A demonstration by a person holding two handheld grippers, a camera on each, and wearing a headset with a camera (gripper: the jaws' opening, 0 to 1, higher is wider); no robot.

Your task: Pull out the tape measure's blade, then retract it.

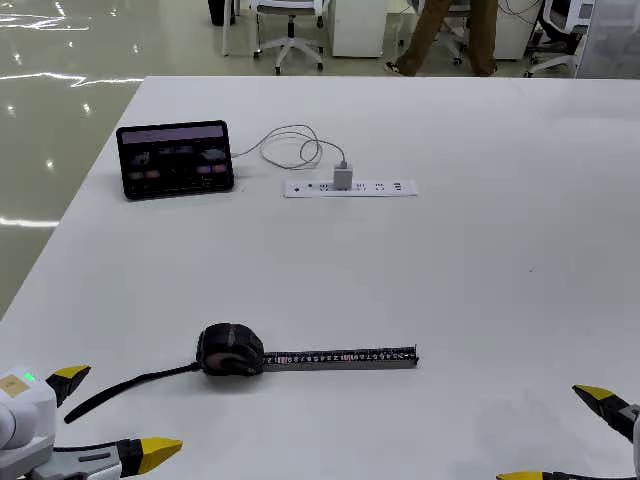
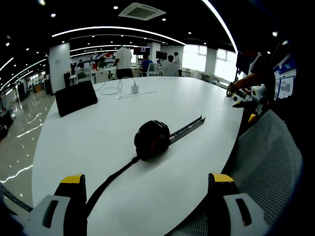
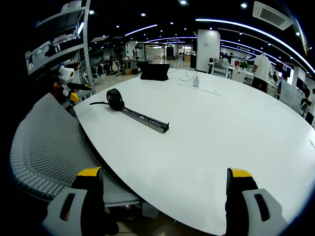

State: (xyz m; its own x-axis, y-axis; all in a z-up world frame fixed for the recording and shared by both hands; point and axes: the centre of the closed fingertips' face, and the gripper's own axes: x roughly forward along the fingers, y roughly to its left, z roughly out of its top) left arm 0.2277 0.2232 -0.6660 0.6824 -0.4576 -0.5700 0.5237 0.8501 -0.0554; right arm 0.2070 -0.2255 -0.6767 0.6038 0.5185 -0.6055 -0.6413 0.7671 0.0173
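Tape measure (image 1: 231, 350) sits flat on the white counter (image 1: 480, 250), near the front edge and roughly centred between the two grippers

Blade (image 1: 340, 357) is already part way out and lies flat on the surface. Its long axis runs left-right across the person: case at the left end, end hook (image 1: 413, 355) at the right. Black wrist strap (image 1: 130, 385) trails off the case toward the near left

Left gripper (image 1: 115, 412): jaws wide apart, nothing in them, low at the front-left edge. In the left gripper view the case is straight ahead between the jaws, with the strap running back toward them. This gripper is the nearer one to the case

Right gripper (image 1: 555, 435): also wide open and empty, at the front-right edge, well apart from the tape. It's nearer the hook end than the case. In the right gripper view the blade lies up and left of the jaws, tip end closest

My read: pull-out looks partly or fully done, retract not yet. Natural split is left on the case, right on the hook, any pull going along the blade's axis to the right. Can't tell from here whether a lock is holding the blade. Risk: blade snaps back if freed with the tip loose

Tablet (image 1: 175, 158) and power strip (image 1: 350, 187) are far back, out of the way
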